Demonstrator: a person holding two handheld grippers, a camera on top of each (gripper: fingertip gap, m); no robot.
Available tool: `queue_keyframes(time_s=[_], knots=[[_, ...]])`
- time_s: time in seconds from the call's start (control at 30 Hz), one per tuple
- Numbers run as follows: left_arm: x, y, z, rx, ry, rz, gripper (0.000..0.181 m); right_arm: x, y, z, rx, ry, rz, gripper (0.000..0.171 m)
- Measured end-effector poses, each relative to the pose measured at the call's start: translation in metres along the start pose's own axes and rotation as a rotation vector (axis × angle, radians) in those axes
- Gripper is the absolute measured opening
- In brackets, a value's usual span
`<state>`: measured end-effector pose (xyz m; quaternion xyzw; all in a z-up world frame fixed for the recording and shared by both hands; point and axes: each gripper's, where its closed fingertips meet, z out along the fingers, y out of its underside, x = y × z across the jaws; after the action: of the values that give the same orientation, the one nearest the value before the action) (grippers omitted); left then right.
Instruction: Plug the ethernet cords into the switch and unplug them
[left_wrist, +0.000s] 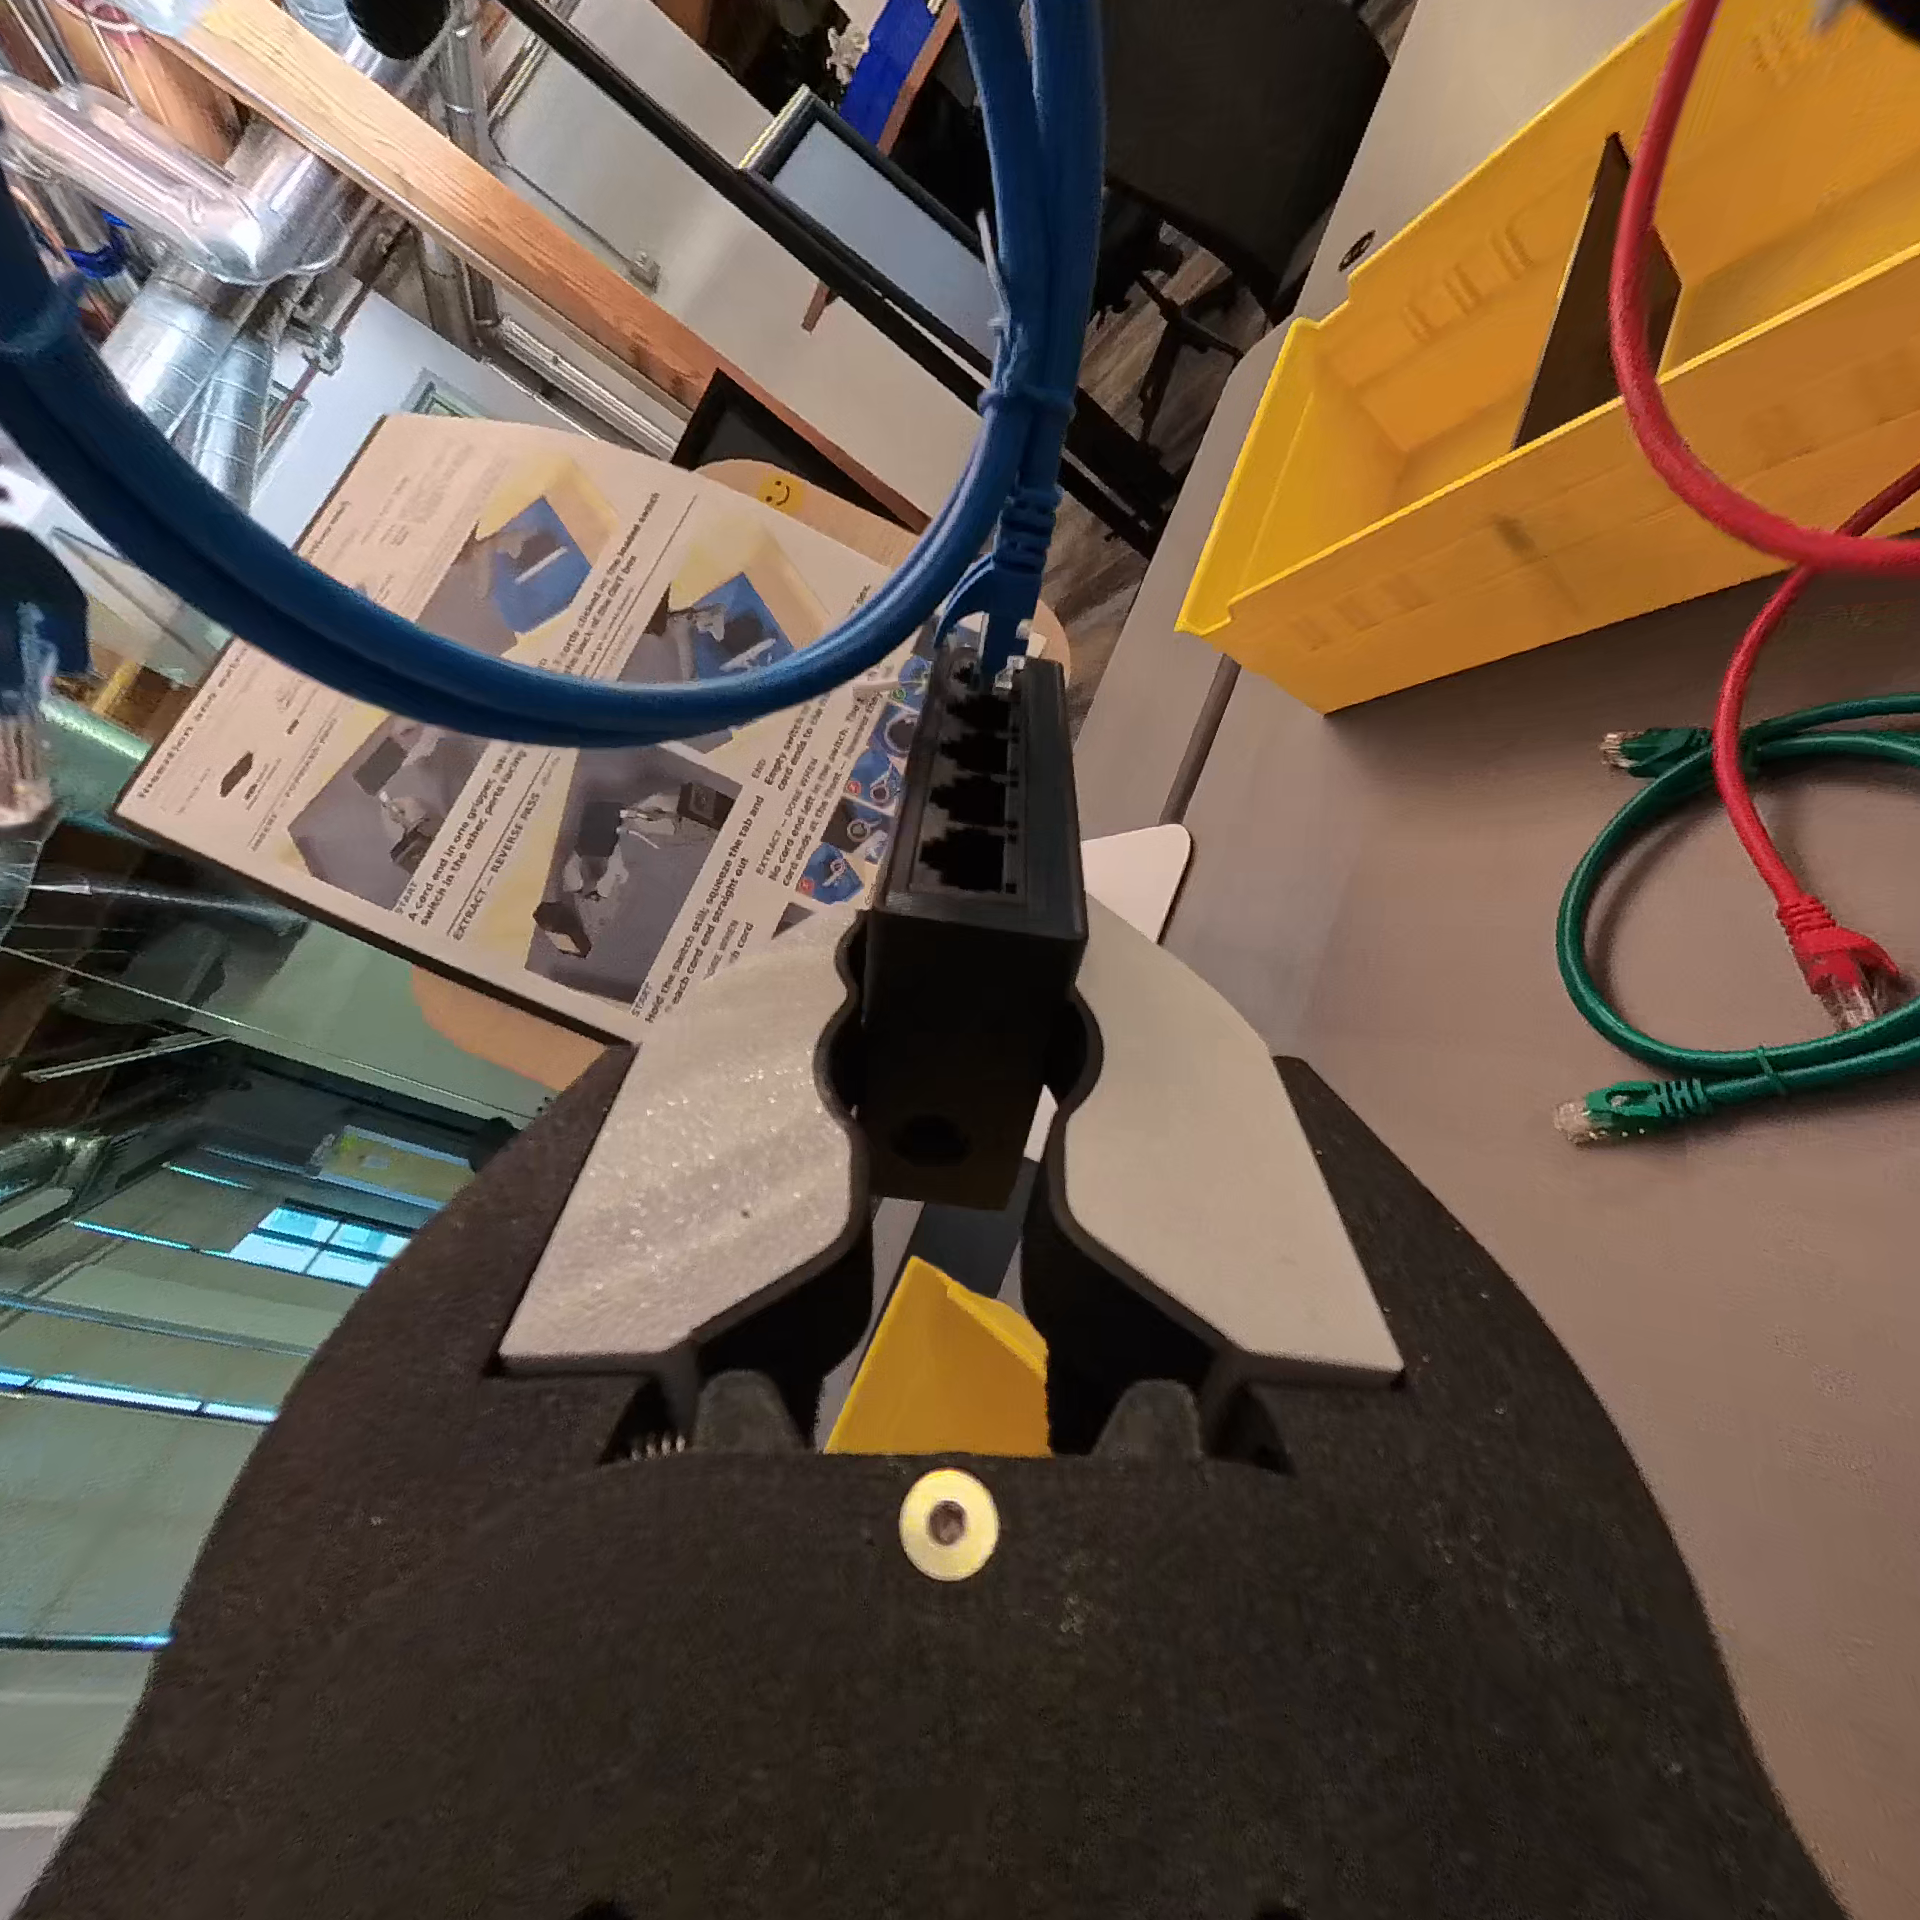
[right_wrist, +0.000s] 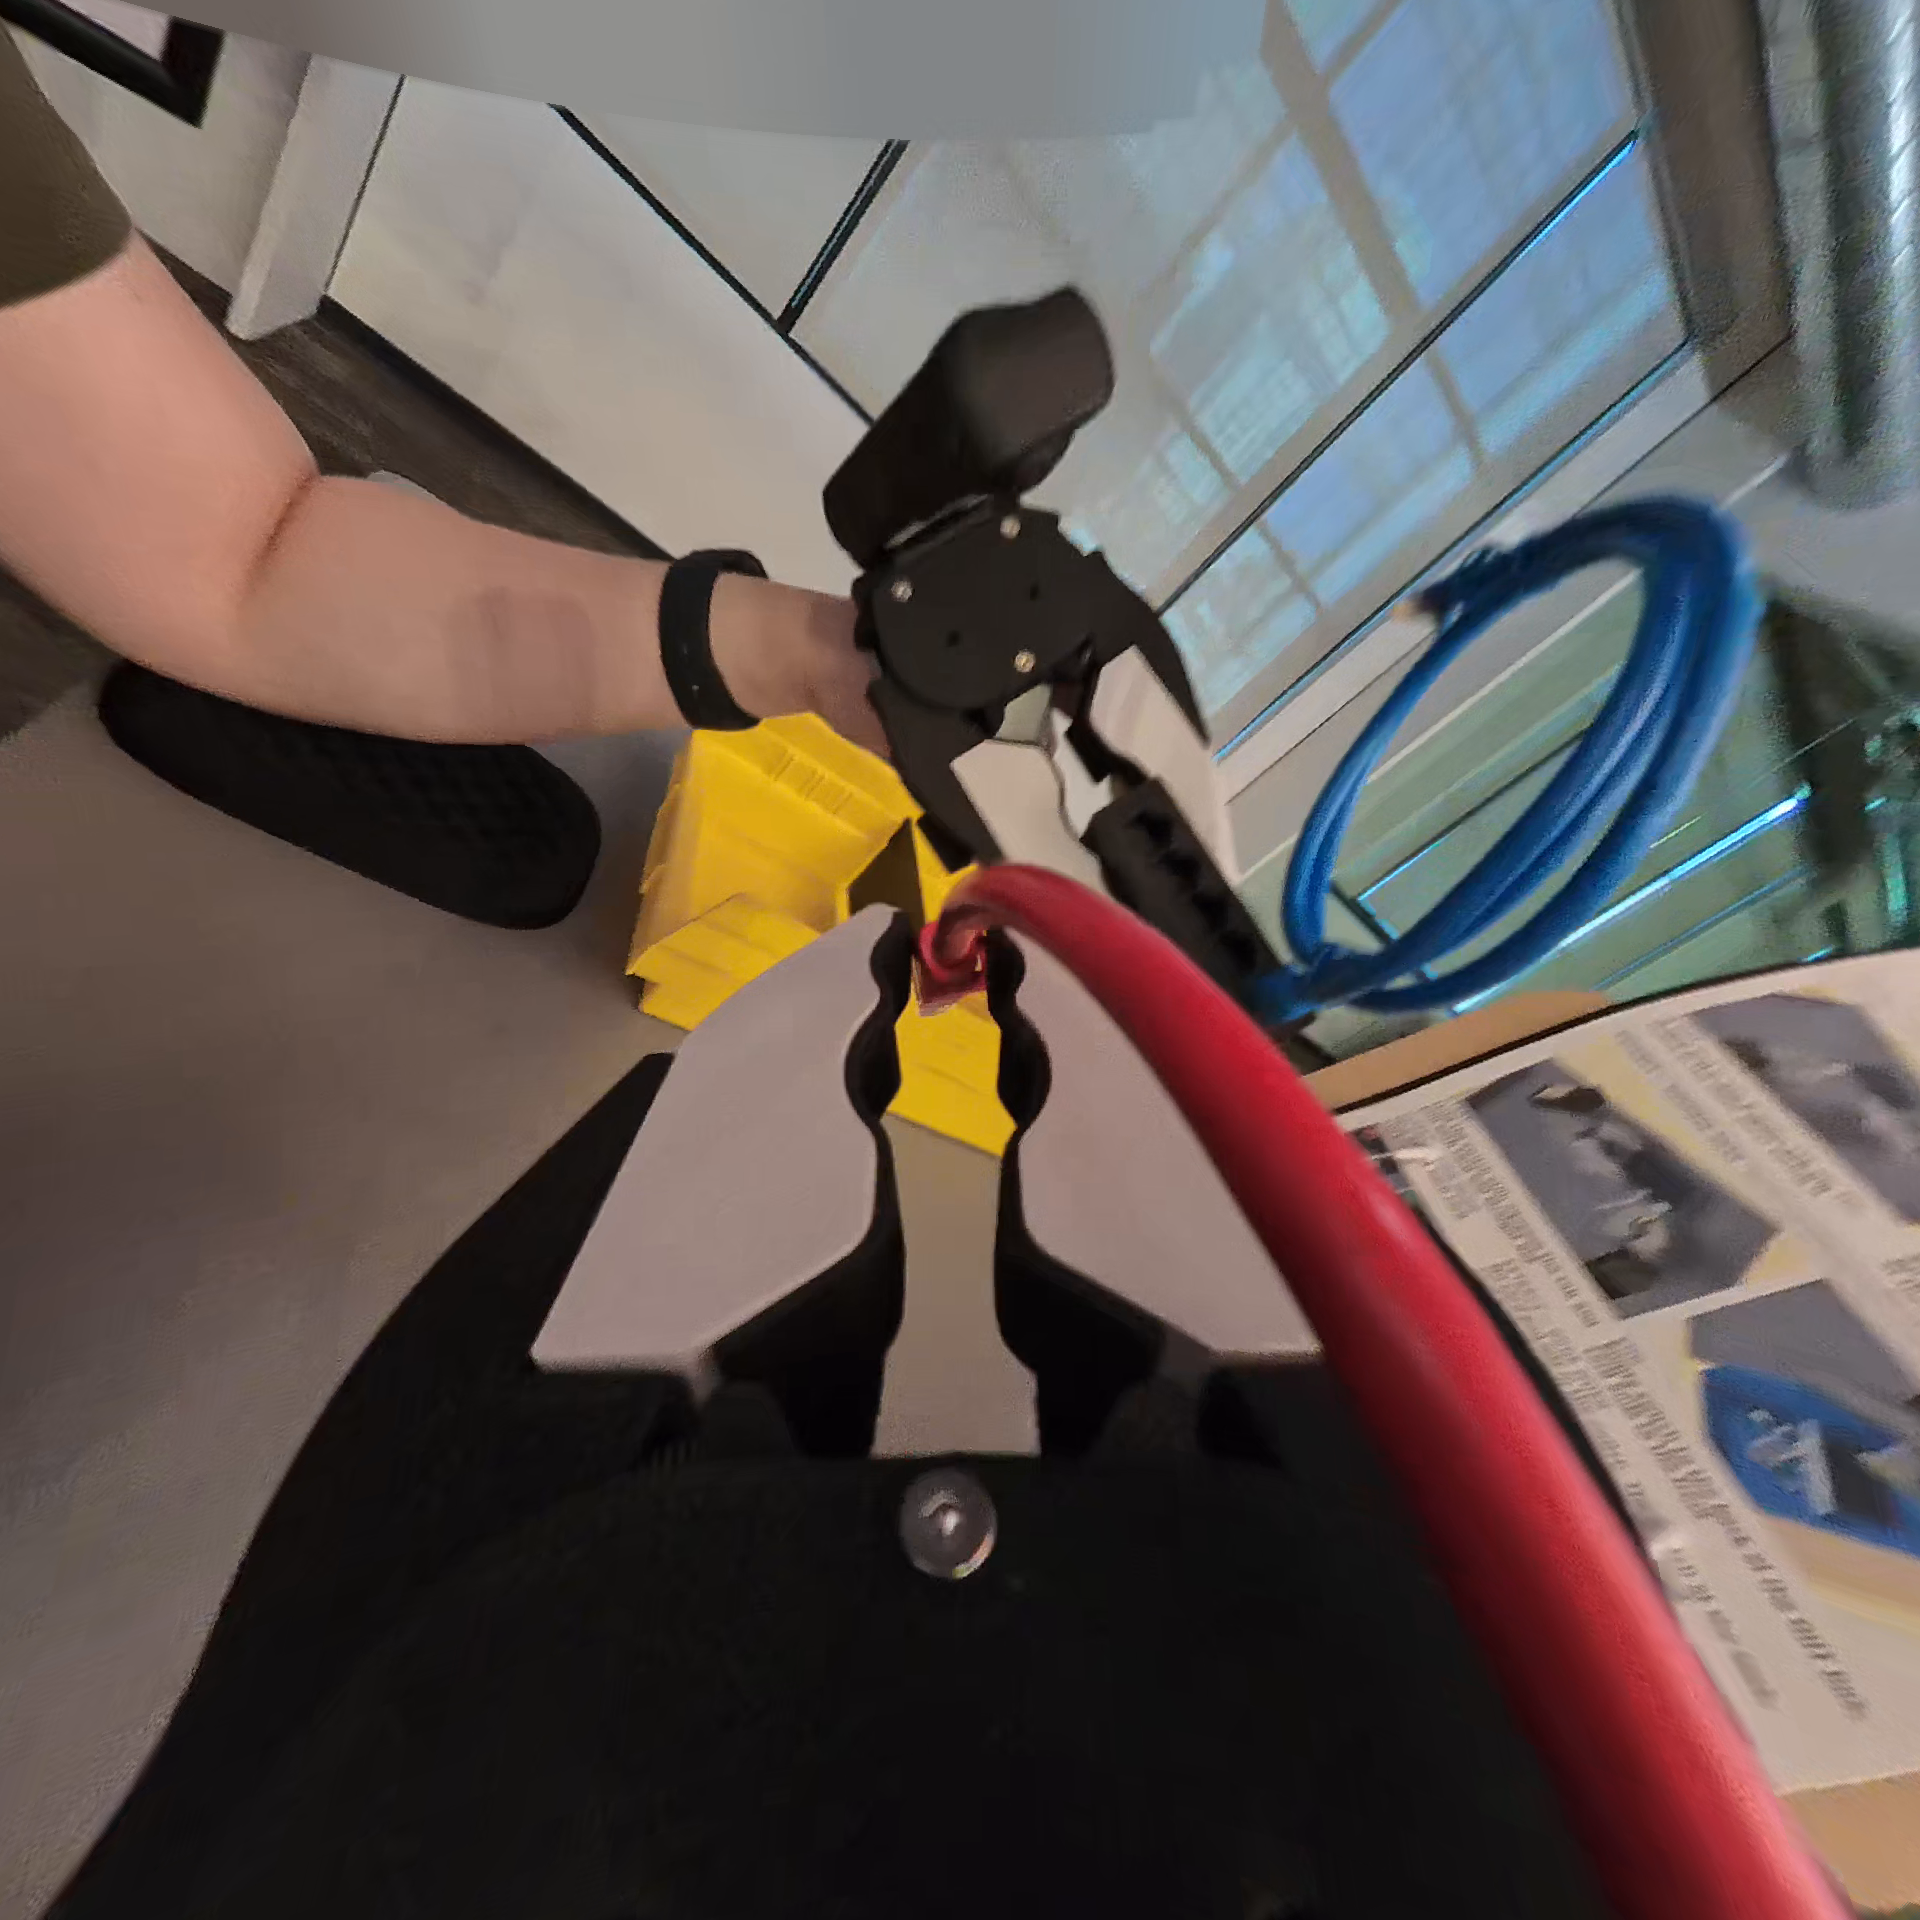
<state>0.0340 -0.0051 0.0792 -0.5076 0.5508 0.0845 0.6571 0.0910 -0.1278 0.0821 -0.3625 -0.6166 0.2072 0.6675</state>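
My left gripper (left_wrist: 961, 997) is shut on a black ethernet switch (left_wrist: 982, 831) and holds it in the air, ports up. A blue cord (left_wrist: 1023, 540) is plugged into its far port and loops away to the left. My right gripper (right_wrist: 945, 977) is shut on the plug of a red cord (right_wrist: 1351, 1195), which arcs back over its right finger. In the right wrist view the left gripper (right_wrist: 1081, 769) with the switch (right_wrist: 1164, 862) and the blue cord loop (right_wrist: 1507, 769) is just ahead. The red cord (left_wrist: 1662, 343) hangs down in the left wrist view; its other plug (left_wrist: 1844, 961) lies on the table.
A yellow bin (left_wrist: 1538, 436) stands on the grey table (left_wrist: 1558, 1351) at the right. A coiled green cord (left_wrist: 1662, 935) lies beside the red plug. A printed instruction sheet (left_wrist: 499, 727) on cardboard stands behind the switch. A person's forearm (right_wrist: 364, 623) and a black wrist rest (right_wrist: 353, 810) show at left. The gap from one gripper's tips to the other's is roughly 15 cm.
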Motion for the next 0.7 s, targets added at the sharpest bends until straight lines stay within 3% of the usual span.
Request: queue_keyframes(time_s=[0.4, 0.7], knots=[[0.030, -0.032, 0.000, 0.192, 0.078, 0.054, 0.030, 0.024, -0.029, 0.012, -0.109, 0.120, -0.531, 0.014], [0.026, -0.030, 0.002, 0.185, 0.046, 0.044, 0.030, 0.030, -0.013, 0.024, -0.174, 0.187, -0.562, 0.014]])
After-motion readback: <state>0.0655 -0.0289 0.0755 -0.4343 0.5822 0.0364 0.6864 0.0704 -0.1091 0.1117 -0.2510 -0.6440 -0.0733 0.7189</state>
